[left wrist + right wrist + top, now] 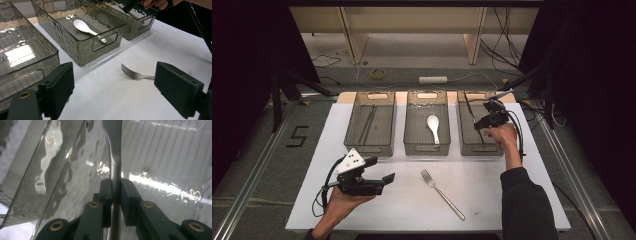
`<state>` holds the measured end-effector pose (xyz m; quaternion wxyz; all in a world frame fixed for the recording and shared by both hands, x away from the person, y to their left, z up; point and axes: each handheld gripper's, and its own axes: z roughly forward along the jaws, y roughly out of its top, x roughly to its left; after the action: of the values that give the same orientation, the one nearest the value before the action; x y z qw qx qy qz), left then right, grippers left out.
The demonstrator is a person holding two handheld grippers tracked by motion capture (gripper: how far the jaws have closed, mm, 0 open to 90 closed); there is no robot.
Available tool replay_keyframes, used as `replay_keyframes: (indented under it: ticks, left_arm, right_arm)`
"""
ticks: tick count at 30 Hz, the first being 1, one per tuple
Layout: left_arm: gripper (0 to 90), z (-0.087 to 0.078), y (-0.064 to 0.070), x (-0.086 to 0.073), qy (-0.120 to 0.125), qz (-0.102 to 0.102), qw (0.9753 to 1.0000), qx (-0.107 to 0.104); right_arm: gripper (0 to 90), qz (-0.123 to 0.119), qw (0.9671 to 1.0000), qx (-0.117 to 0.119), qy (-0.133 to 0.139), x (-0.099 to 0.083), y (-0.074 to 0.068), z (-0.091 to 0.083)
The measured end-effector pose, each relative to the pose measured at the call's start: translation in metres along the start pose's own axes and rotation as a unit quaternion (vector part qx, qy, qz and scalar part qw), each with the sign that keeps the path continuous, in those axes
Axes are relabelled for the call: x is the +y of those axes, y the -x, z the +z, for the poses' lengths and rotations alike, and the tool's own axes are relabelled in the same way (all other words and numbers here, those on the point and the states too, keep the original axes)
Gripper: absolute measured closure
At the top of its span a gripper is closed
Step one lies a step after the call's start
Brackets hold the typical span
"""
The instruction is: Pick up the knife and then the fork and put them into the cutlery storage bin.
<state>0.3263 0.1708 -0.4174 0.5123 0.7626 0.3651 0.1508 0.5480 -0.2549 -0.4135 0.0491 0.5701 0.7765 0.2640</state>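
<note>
Okay, my right gripper (490,118) is clamped on a slim metal utensil handle (114,157), hanging inside the right bin (501,146), close to its near-left wall. The utensil's far end is cut off in the right gripper view, so I cannot tell what kind it is. My left gripper (379,176) hovers low with jaws wide, holding nothing, over bare white table (492,190). A fork (441,192) lies alone ahead of it with open room all round. A white spoon (433,127) sits in the middle bin (409,131); thin sticks (367,124), hard to make out, lie in the left bin (351,131). Dark curtains flank the table.
</note>
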Motion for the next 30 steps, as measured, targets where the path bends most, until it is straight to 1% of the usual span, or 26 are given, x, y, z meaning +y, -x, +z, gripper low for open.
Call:
replay_keyframes:
  ticks: [2,6,8,9,10,11,12,14,16,17,18,19,20,21,23,25,27,30]
  left_arm:
    - [15.8,0.000,0.000,0.000,0.000,-0.001,1.0000,0.000]
    - [15.8,0.000,0.000,0.000,0.000,0.000,1.0000,0.000]
    - [15.8,-0.001,0.000,0.000,0.001,-0.001,1.0000,-0.001]
    - [15.9,-0.001,0.000,0.000,0.001,0.001,1.0000,0.000]
    - [15.8,-0.001,0.000,0.000,0.001,0.001,1.0000,0.000]
    - [15.9,0.000,0.000,0.000,0.001,-0.001,1.0000,-0.001]
    - [15.8,0.000,0.000,0.000,0.000,0.000,1.0000,-0.001]
    - [15.9,-0.001,0.000,0.000,0.000,-0.001,1.0000,-0.001]
    - [15.8,0.000,0.000,0.000,0.001,0.000,1.0000,-0.001]
    - [15.9,0.000,0.000,0.000,0.000,0.000,1.0000,0.000]
    - [15.9,0.000,0.000,0.000,0.000,0.000,1.0000,0.000]
    - [15.9,0.000,0.000,0.000,0.001,0.000,1.0000,0.001]
    - [15.8,0.000,0.000,0.000,0.001,-0.001,1.0000,0.000]
    - [15.9,0.000,0.000,0.000,0.001,-0.001,1.0000,0.000]
    - [15.9,0.000,0.000,0.000,-0.001,-0.001,1.0000,0.001]
    - [15.9,0.000,0.000,0.000,0.000,-0.002,1.0000,0.002]
    - [15.8,0.000,0.000,0.000,0.001,-0.001,1.0000,0.002]
    - [15.8,0.000,0.000,0.000,0.000,-0.001,1.0000,0.003]
  right_arm:
    - [80.7,0.000,1.0000,-0.001,-0.005,0.000,-0.001,0.002]
    - [80.3,0.005,1.0000,-0.006,-0.005,0.000,-0.003,0.004]
    - [77.9,0.005,0.9999,-0.010,-0.009,0.000,-0.004,0.005]
    - [72.6,0.010,0.9998,-0.009,-0.011,0.001,-0.004,0.006]
    - [70.0,0.015,0.9998,-0.001,-0.008,0.002,-0.004,0.005]
    - [65.7,0.015,0.9999,0.003,0.000,0.002,-0.004,0.003]
    - [60.4,0.015,0.9999,0.002,0.005,0.003,-0.005,0.001]
    - [53.7,0.001,1.0000,-0.003,0.007,0.005,-0.009,-0.003]
    - [45.7,-0.002,1.0000,-0.001,0.006,0.006,-0.012,-0.007]
    - [44.0,-0.009,0.9999,-0.001,0.006,0.006,-0.014,-0.008]
    - [44.0,-0.009,0.9999,-0.001,0.006,0.006,-0.014,-0.008]
    - [42.9,-0.019,0.9998,0.000,0.009,0.005,-0.017,-0.010]
    - [39.3,-0.038,0.9992,0.008,0.009,0.002,-0.023,-0.015]
    - [38.4,-0.052,0.9985,0.011,0.010,0.001,-0.024,-0.017]
    - [35.7,-0.071,0.9972,0.019,0.011,-0.003,-0.031,-0.024]
    - [34.0,-0.086,0.9956,0.032,0.018,-0.008,-0.038,-0.032]
    - [31.8,-0.106,0.9934,0.040,0.019,-0.013,-0.047,-0.040]
    - [31.6,-0.135,0.9892,0.049,0.029,-0.023,-0.061,-0.052]
